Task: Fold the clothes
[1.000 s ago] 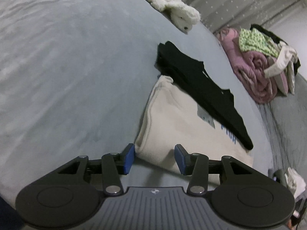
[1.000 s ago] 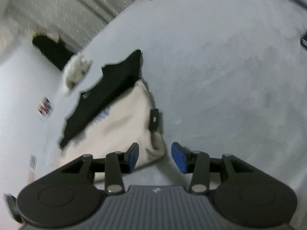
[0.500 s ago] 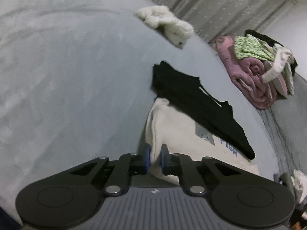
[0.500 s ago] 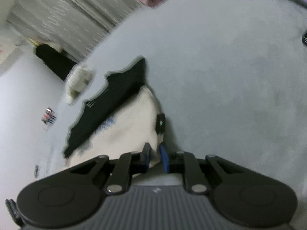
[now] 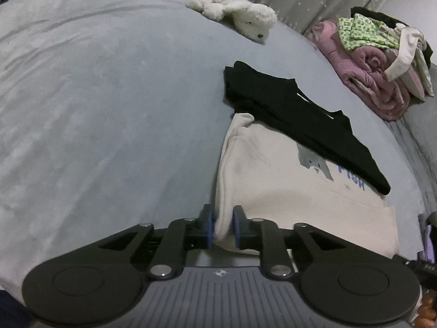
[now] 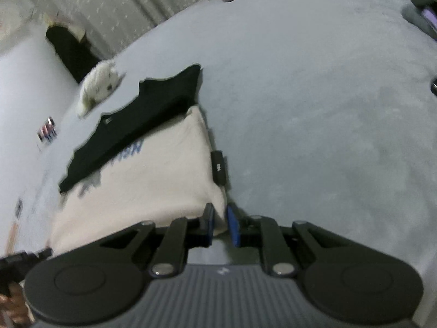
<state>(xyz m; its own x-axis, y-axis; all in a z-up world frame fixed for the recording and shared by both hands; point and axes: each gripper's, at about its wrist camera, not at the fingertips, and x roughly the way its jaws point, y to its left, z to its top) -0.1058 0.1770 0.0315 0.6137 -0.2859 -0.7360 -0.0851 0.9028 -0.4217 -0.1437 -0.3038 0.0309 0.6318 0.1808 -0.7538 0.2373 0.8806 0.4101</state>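
Grey bedding (image 5: 109, 109) is spread under everything. Nearest, both near corners of the cream garment (image 5: 273, 191) are pinched by the left gripper (image 5: 222, 228), whose jaws have just eased slightly, and the right gripper (image 6: 220, 225). Further off, a black garment (image 5: 286, 114) overlaps its far edge and could be dragged along if lifted.

The left gripper (image 5: 223, 225) pinches the near left corner of a folded cream sweatshirt (image 5: 286, 191) lying on a grey bed (image 5: 95, 109), its jaws having just eased slightly wider with the cloth between the blue pads. A folded black garment (image 5: 295, 117) lies across the sweatshirt's far edge. Farther off lie a white plush dog (image 5: 237, 16) and a heap of pink and green laundry (image 5: 379, 63).
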